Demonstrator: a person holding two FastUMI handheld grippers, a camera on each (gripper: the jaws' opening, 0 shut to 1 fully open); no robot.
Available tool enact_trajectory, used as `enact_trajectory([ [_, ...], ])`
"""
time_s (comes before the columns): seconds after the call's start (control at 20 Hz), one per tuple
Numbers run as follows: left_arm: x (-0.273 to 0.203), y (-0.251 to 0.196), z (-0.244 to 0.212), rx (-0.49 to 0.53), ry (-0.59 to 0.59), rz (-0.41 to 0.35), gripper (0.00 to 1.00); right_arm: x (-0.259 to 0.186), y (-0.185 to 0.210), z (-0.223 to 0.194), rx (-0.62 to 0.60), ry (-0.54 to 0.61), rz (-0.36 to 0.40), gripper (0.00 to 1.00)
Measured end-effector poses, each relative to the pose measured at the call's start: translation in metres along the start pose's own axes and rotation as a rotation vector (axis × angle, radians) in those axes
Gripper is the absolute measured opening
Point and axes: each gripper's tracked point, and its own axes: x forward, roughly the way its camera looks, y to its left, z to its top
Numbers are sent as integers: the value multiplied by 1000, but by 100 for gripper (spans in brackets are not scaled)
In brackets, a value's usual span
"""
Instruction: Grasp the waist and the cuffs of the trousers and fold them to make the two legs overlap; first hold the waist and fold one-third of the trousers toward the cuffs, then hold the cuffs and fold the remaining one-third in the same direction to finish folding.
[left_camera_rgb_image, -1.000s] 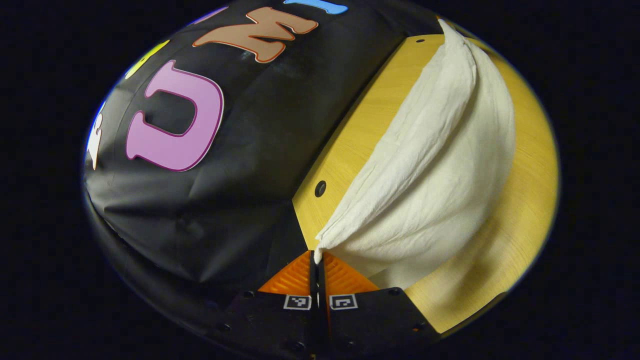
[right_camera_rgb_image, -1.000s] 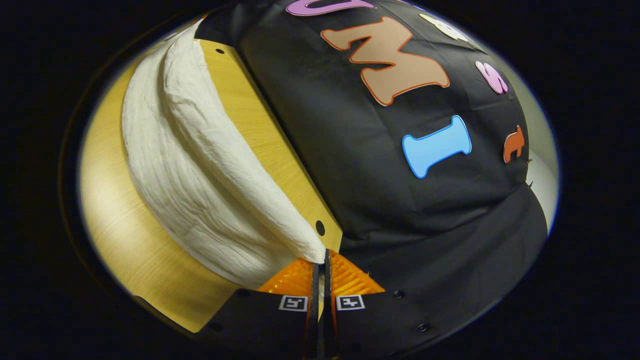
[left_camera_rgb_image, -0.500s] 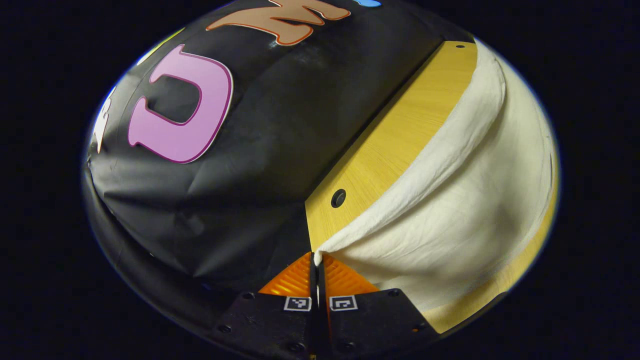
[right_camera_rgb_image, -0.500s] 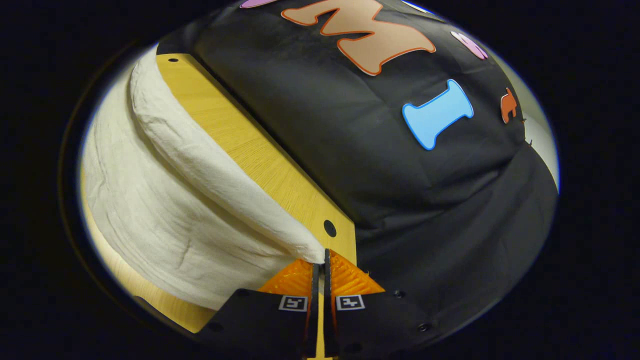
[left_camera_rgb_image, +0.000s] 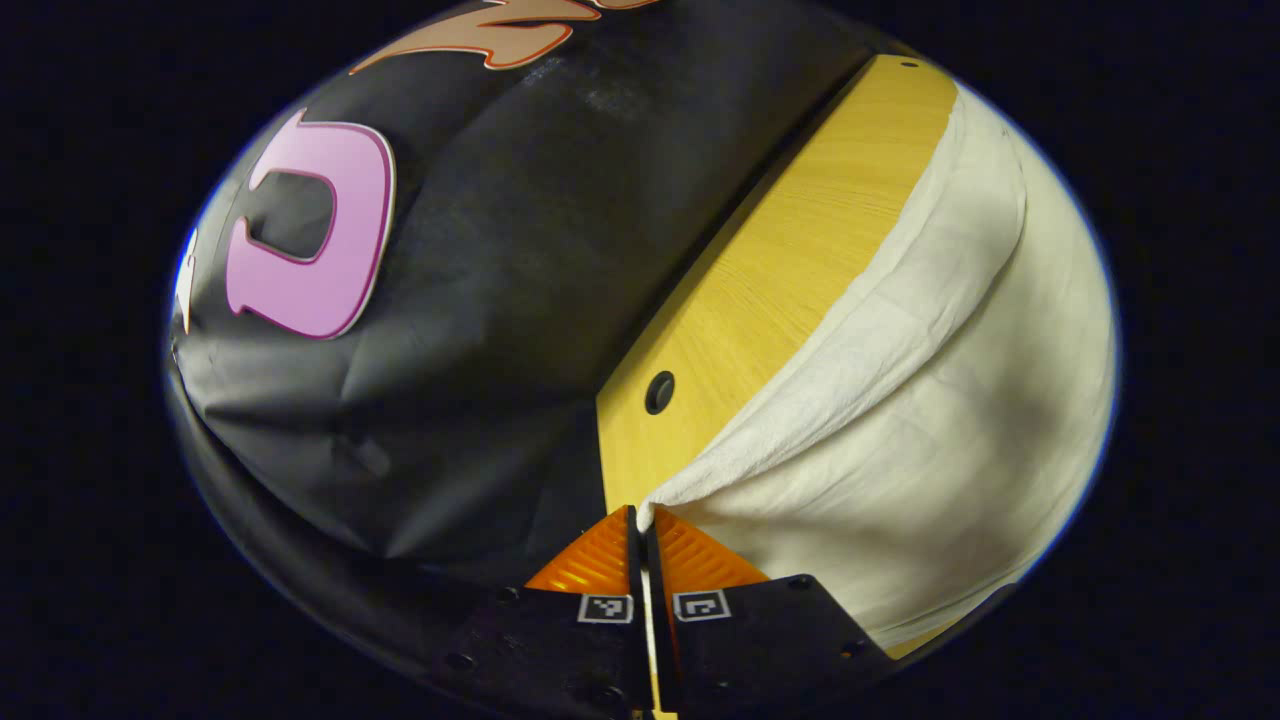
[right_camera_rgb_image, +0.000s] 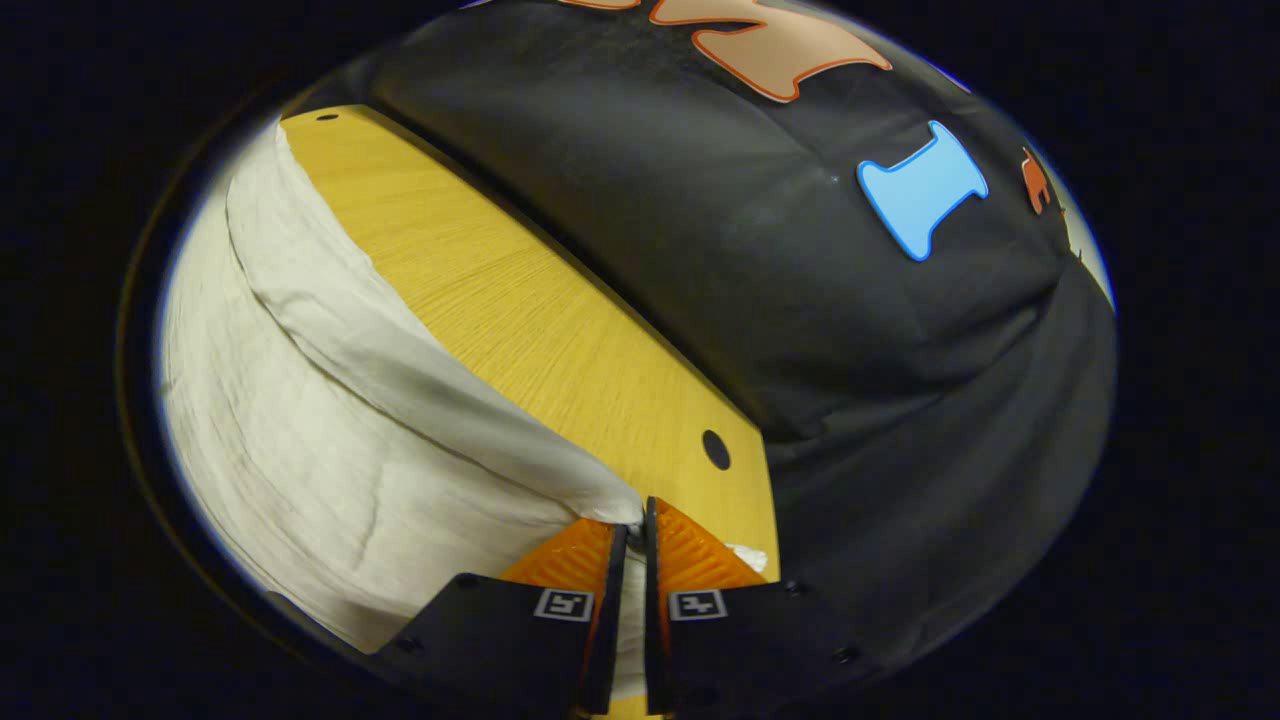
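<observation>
We find the trousers (left_camera_rgb_image: 930, 420) lying on the yellow wooden desk (left_camera_rgb_image: 770, 290), with their near edge lifted off the surface and carried between the two claws. In the left gripper view, the left claw (left_camera_rgb_image: 641, 517) has its fingers brought together on a corner of the cream cloth, which leaves the tips and runs off to the right in a raised, rolled fold. In the right gripper view, the right claw (right_camera_rgb_image: 634, 518) is likewise clamped on the opposite corner of the trousers (right_camera_rgb_image: 300, 440), the cloth running away to the left across the desk (right_camera_rgb_image: 540, 330), and a little fabric shows in the narrow gap between its fingers lower down. We judge the fabric to be light, soft and without stiffness: it sags between the two held corners and creases freely, so it will follow the claws rather than hold any shape of its own. The crinkled weave looks rough enough to resist slipping, but each pinch takes in only a small corner, and a sharp tug could pull it free. We cannot tell whether the held edge is the waist or the cuffs. In our judgement, hold is best kept at the two outer corners of that edge, kept level and lightly taut, so the fold lands square.
</observation>
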Motion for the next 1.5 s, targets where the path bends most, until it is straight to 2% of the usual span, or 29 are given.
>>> enact_trajectory([
  [0.1, -11, -2, 0, -73, -10, -5, 47, -4, -6, 5, 68, -11, 0, 57],
  [0.2, -30, 7, 1, -144, -32, 28, 93, -16, -13, 12, 176, -30, 6, 100],
  [0.25, -39, 11, 3, -192, -52, 39, 96, -23, -18, 13, 225, -36, 3, 98],
  [0.3, -47, 13, 6, -244, -75, 37, 95, -32, -20, 15, 270, -41, 6, 100],
  [0.5, -87, 10, 19, -437, -167, 12, 96, -70, -24, 12, 412, -54, 29, 98],
  [0.65, -122, 3, 27, -577, -227, -38, 96, -89, -22, 6, 506, -43, 58, 100],
  [0.8, -146, 4, 34, -714, -274, -87, 96, -101, -23, -10, 593, -11, 59, 98],
  [0.95, -161, 8, 28, -753, -278, -77, 96, -102, -23, -29, 708, 55, 57, 98],
  [1.2, -174, 5, 18, -756, -262, -72, 96, -89, -19, -69, 972, 198, 27, 98],
  [1.45, -183, 3, 23, -710, -265, -67, 96, -79, -19, -109, 1117, 330, -39, 97],
  [1.5, -183, 2, 25, -703, -268, -68, 96, -78, -16, -114, 1135, 350, -43, 92],
])
